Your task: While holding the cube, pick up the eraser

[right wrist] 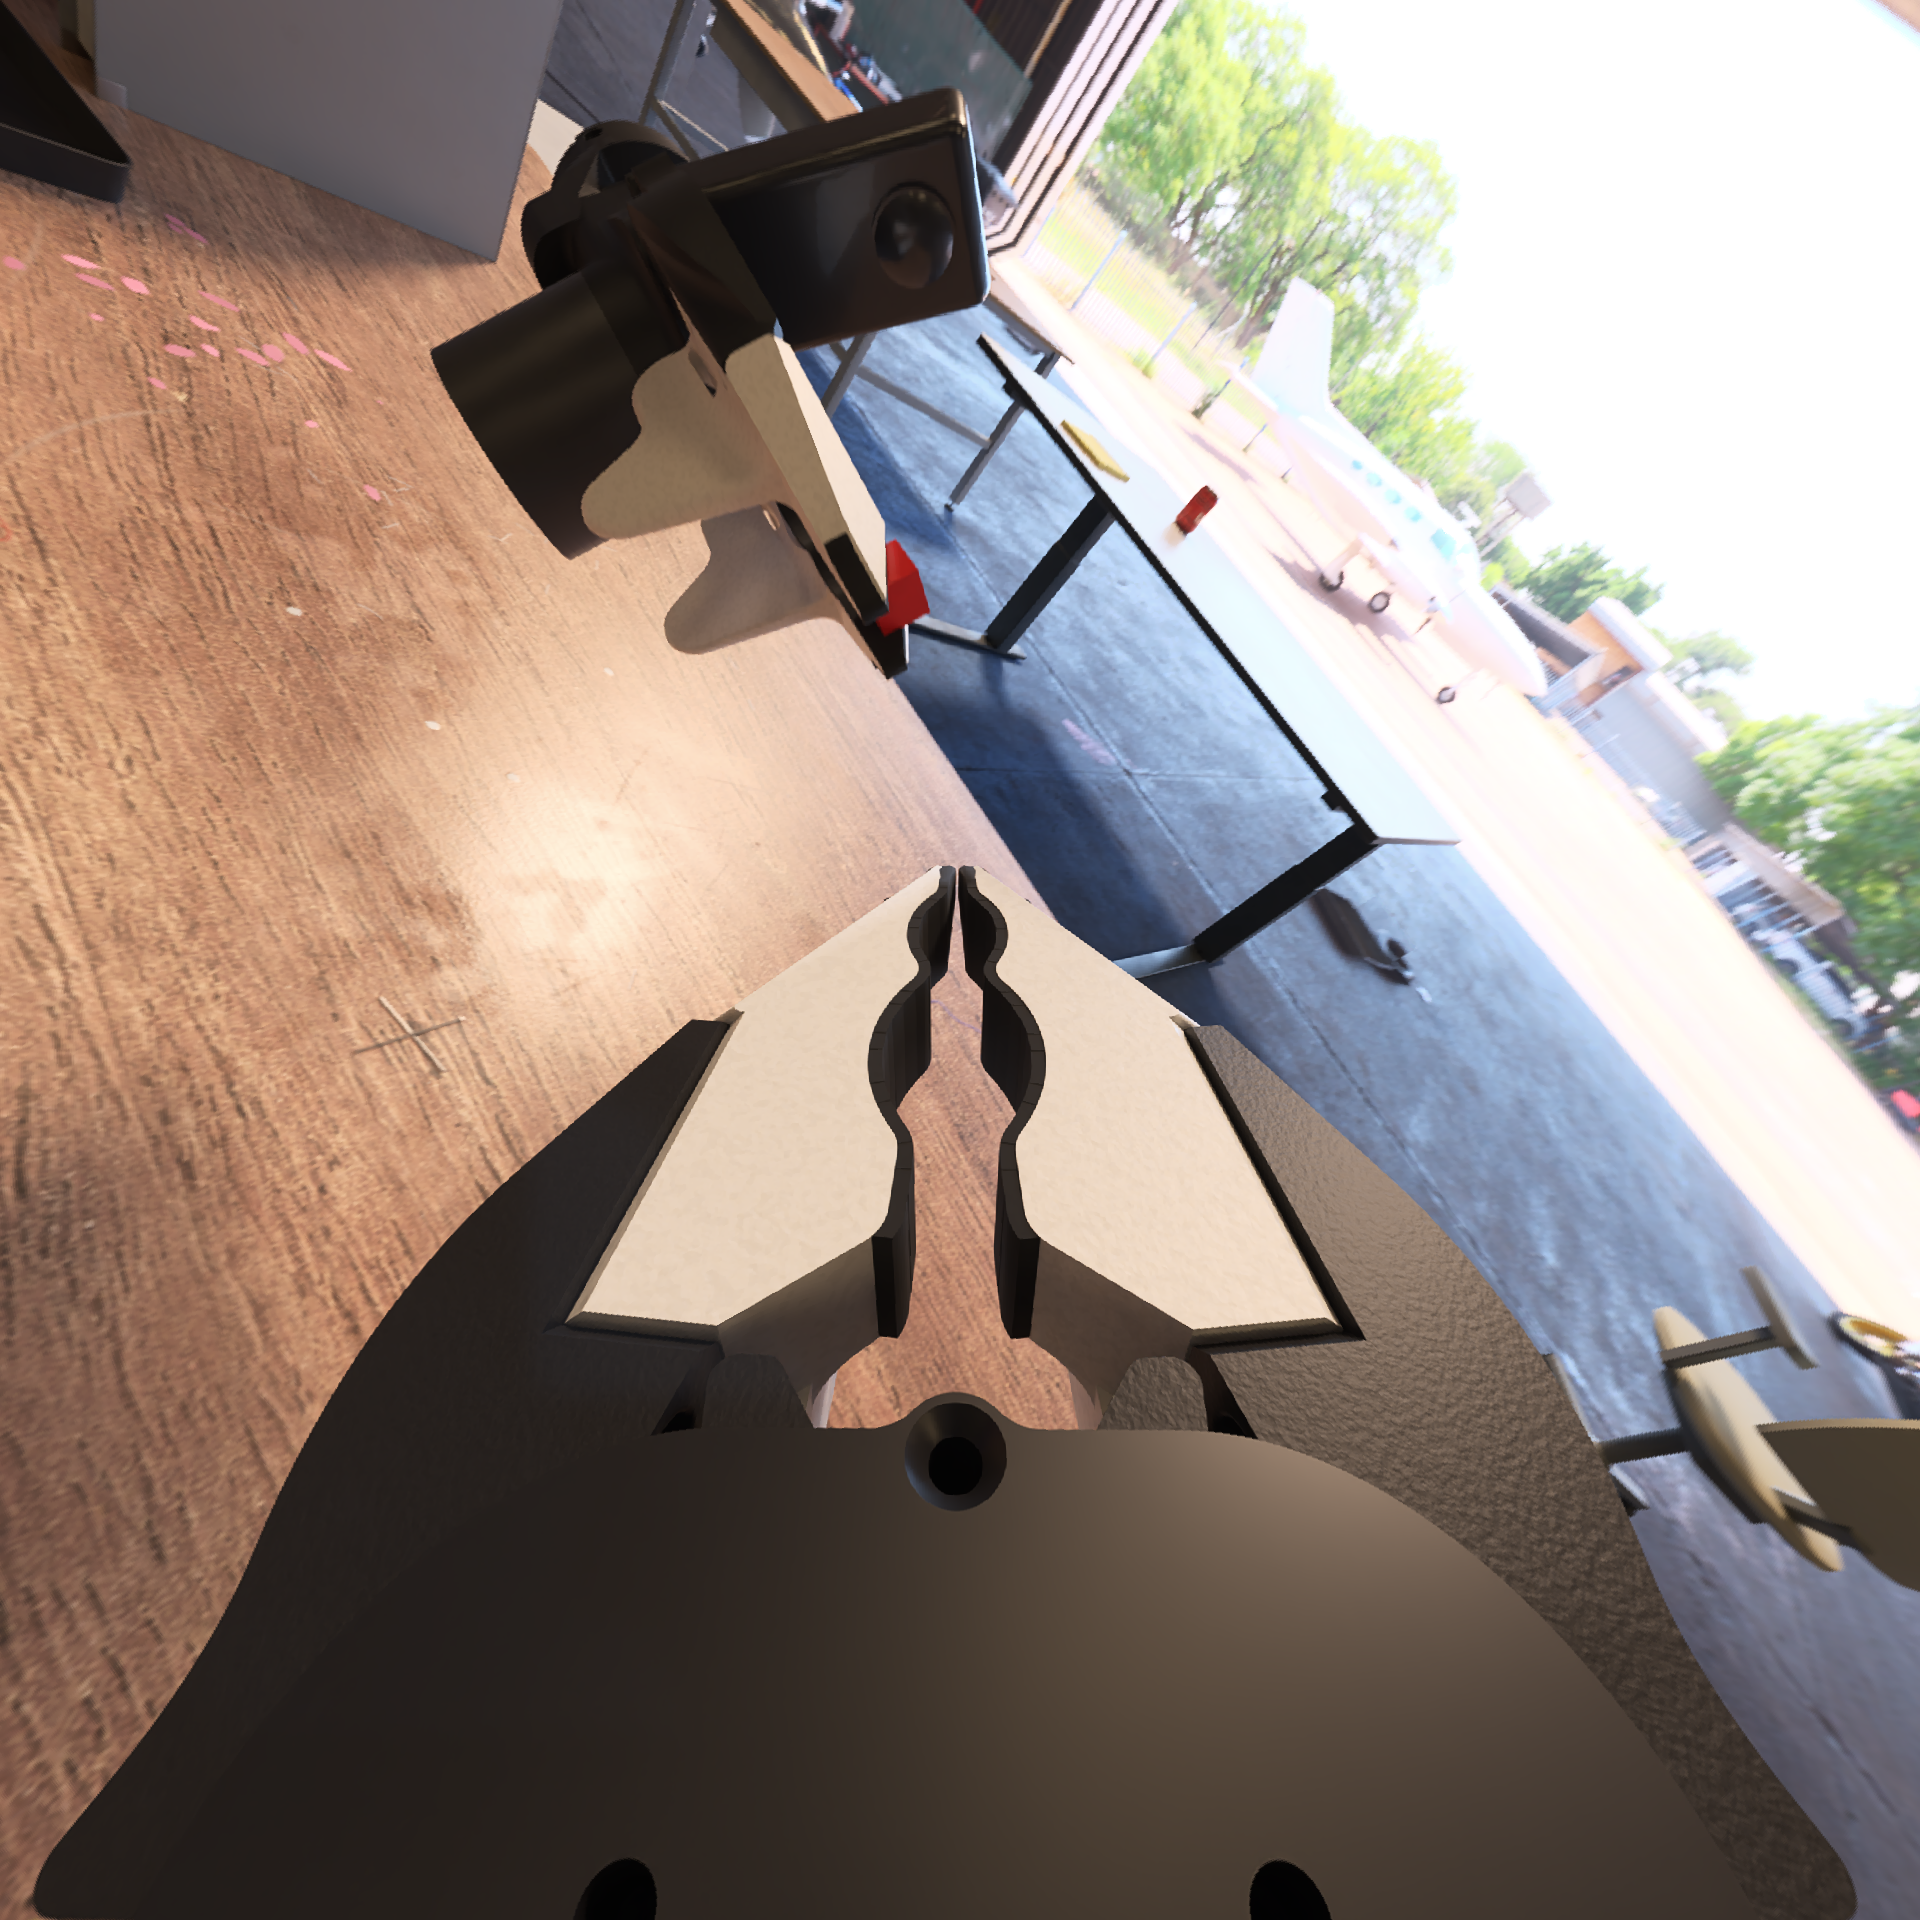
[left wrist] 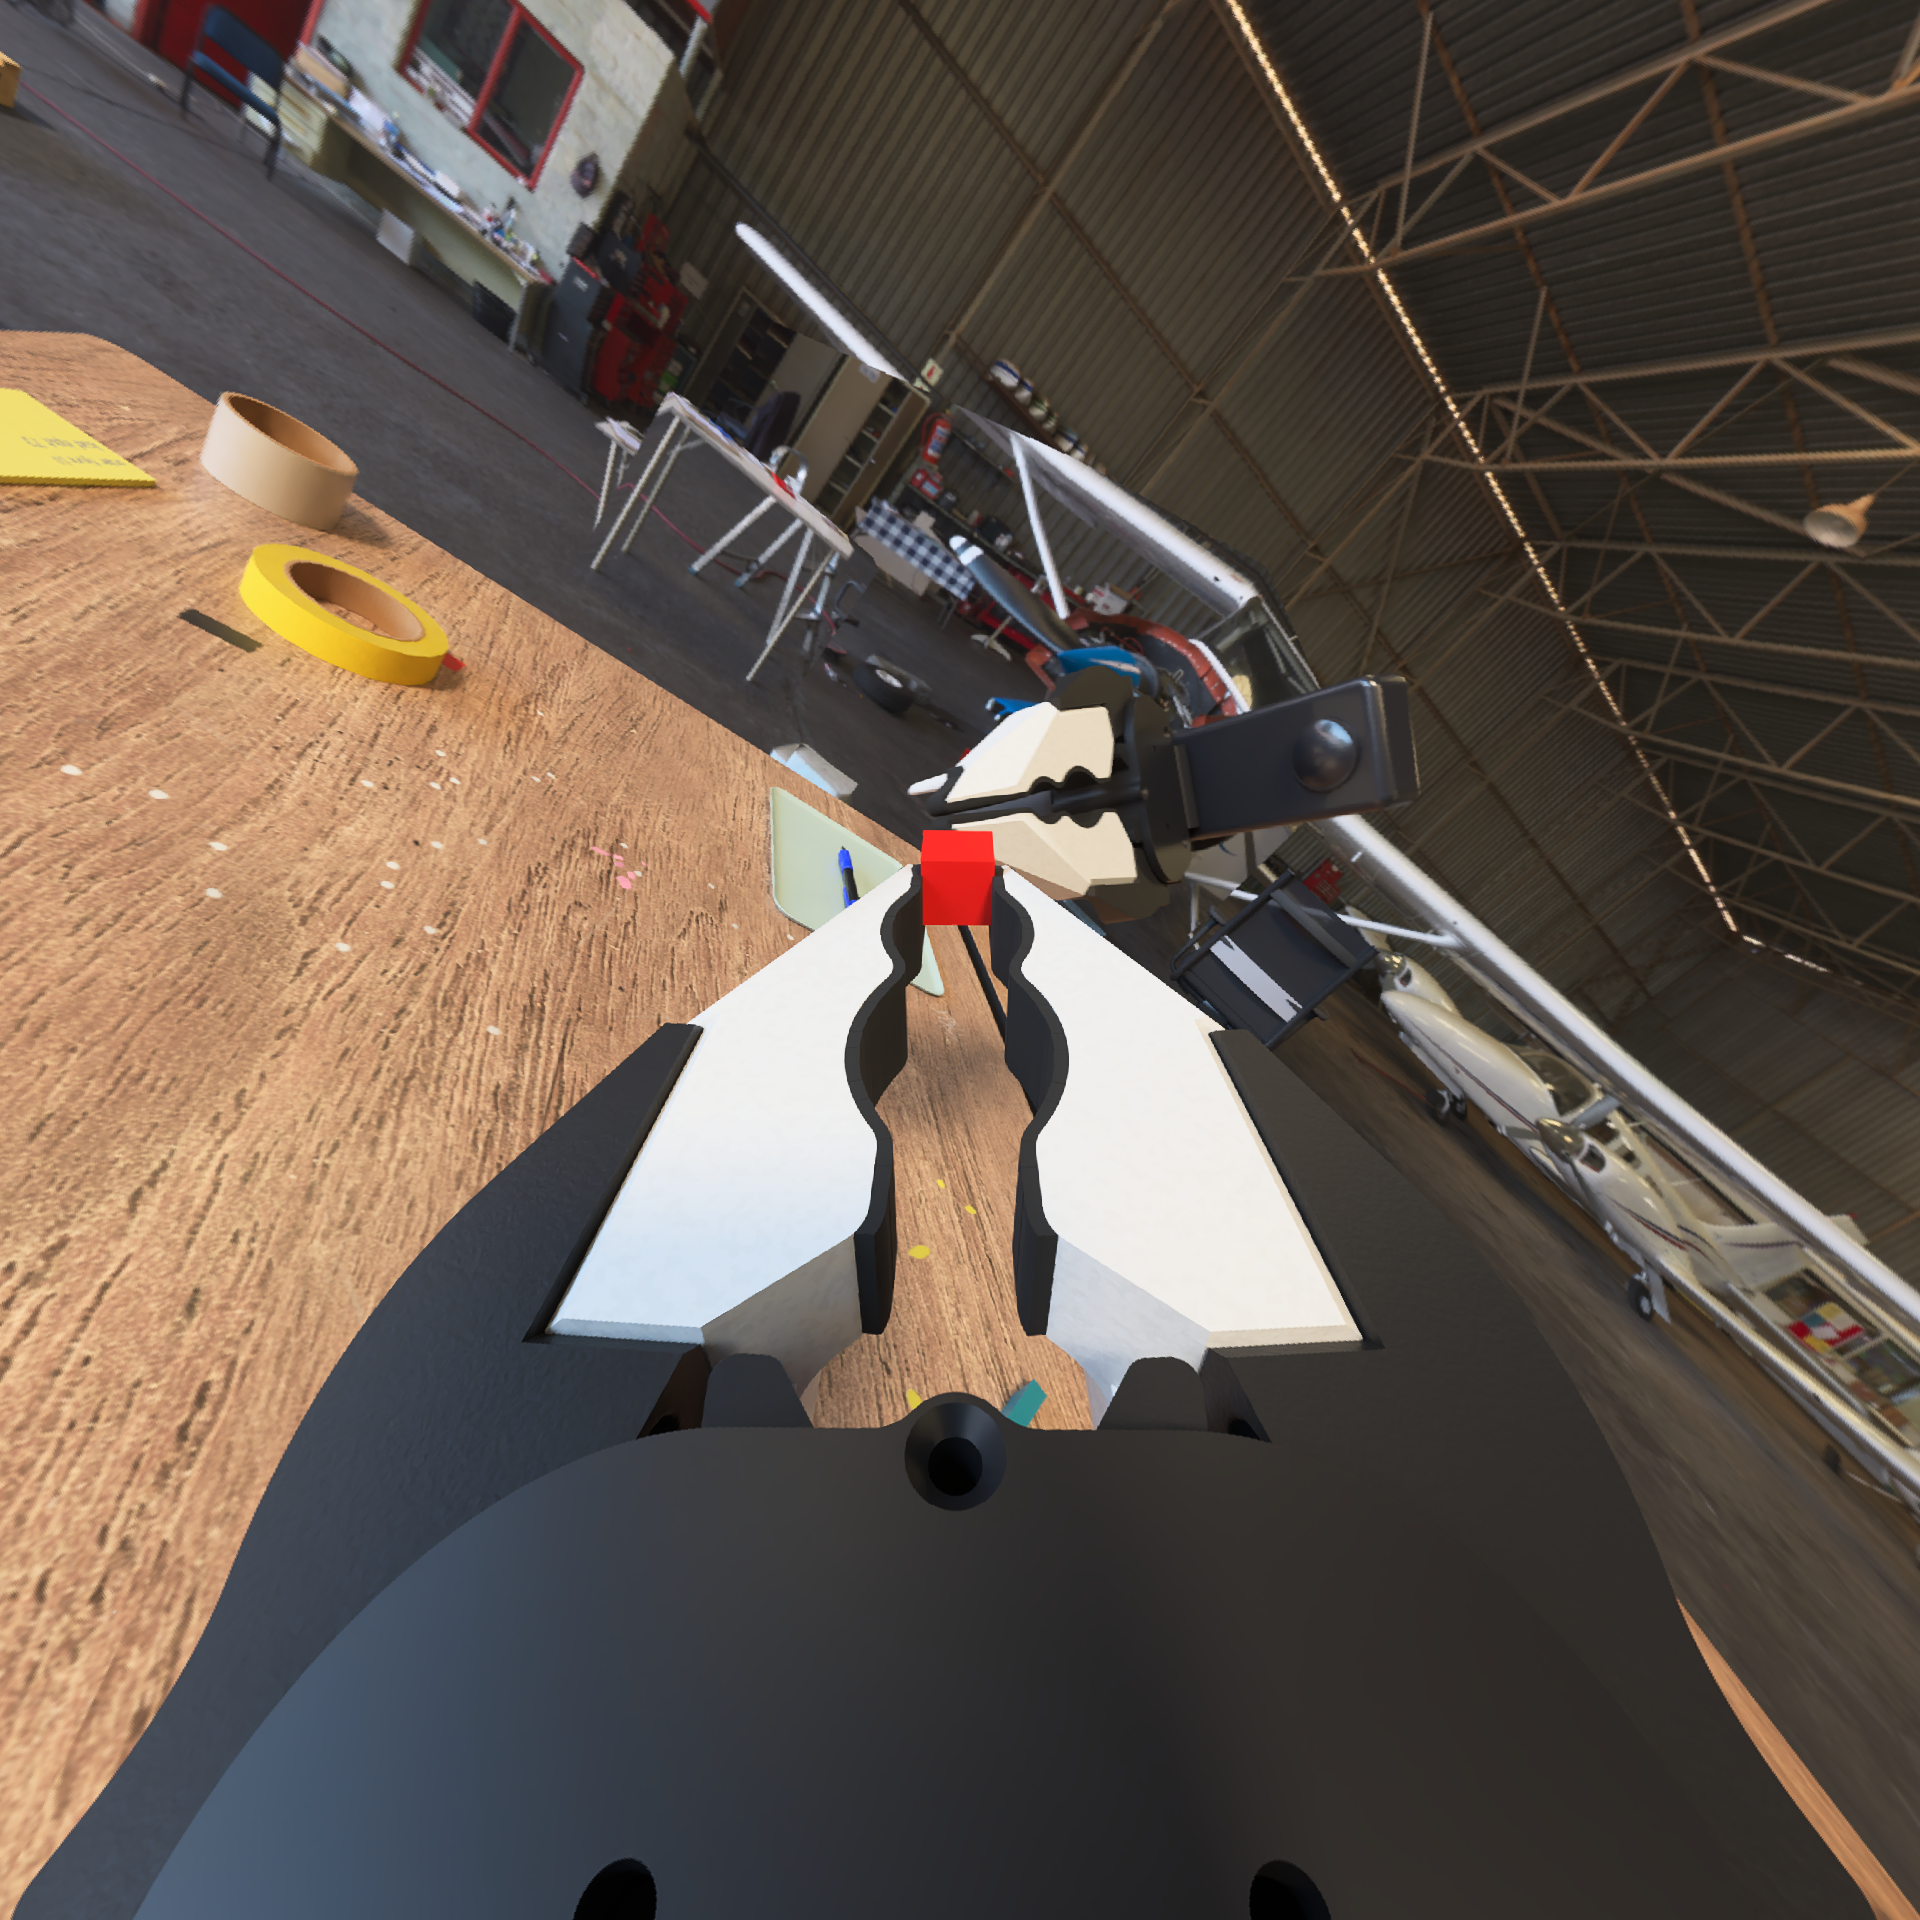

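Observation:
My left gripper (left wrist: 957,902) is shut on a small red cube (left wrist: 956,868) at its fingertips, held above the wooden table (left wrist: 312,987). It also shows in the right wrist view (right wrist: 891,623) with the cube (right wrist: 902,594). My right gripper (right wrist: 954,881) is shut with nothing between its fingers, above the table near its edge. In the left wrist view it hovers (left wrist: 935,795) just beyond the cube. A small pale block (left wrist: 816,769) lies near the table's far edge; I cannot tell if it is the eraser.
A yellow tape roll (left wrist: 343,613), a beige tape roll (left wrist: 278,457), a yellow pad (left wrist: 62,447) and a black strip (left wrist: 218,629) lie at the left. A green pad (left wrist: 805,862) carries a blue pen (left wrist: 847,873). A grey box (right wrist: 312,104) and a black tray (right wrist: 52,145) stand behind.

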Controlling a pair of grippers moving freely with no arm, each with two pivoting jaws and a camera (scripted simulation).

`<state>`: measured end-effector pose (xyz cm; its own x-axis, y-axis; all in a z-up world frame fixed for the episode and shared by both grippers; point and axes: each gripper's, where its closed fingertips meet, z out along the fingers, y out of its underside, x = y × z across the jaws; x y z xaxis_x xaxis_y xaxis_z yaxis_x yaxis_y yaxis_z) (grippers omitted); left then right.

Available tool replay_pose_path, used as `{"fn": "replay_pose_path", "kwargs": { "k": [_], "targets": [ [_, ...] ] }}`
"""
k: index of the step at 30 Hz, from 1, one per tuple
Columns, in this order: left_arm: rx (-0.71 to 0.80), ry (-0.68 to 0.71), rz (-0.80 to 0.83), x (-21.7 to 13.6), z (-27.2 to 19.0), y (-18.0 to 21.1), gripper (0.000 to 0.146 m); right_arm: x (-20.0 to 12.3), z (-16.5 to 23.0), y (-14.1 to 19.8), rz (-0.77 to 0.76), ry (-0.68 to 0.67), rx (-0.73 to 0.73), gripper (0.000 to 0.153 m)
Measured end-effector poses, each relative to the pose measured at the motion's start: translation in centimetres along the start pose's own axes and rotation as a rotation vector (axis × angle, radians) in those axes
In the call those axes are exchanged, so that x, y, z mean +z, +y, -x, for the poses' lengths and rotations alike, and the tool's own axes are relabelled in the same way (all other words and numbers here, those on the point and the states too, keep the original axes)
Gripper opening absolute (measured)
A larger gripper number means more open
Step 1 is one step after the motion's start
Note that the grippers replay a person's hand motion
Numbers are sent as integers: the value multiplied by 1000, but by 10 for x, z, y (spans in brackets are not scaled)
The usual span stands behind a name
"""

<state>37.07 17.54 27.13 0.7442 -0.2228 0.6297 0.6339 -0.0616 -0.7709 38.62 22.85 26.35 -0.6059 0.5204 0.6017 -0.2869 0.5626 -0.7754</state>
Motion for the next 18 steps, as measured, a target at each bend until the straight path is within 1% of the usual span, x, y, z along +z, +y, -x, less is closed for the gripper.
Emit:
{"fn": "replay_pose_path", "kwargs": {
  "k": [4,6,9,11,13,14,15,16,17,18],
  "targets": [
    [-6,14,8,0,-1,1,11,-1,1,5,4,-39,55,1],
    [1,4,7,0,0,0,11,-6,0,5,1,-53,107,6],
    [32,-28,19,-2,1,0,11,-13,3,15,72,-105,254,22],
    [58,-55,15,-5,2,-2,11,-15,6,29,148,-92,319,32],
    [93,-74,17,-6,1,-3,11,-19,9,49,209,-14,329,31],
    [107,-85,18,-7,1,-4,11,-23,7,68,287,64,332,26],
    [120,-101,19,-7,2,-4,11,-32,3,93,427,177,341,21],
    [135,-121,19,-8,3,-5,11,-46,-1,117,599,299,341,20],
    [153,-145,19,-8,4,-5,11,-61,-4,136,747,410,337,21],
    [171,-168,21,-7,5,-5,11,-73,-3,147,851,488,345,21]
  ]
}}
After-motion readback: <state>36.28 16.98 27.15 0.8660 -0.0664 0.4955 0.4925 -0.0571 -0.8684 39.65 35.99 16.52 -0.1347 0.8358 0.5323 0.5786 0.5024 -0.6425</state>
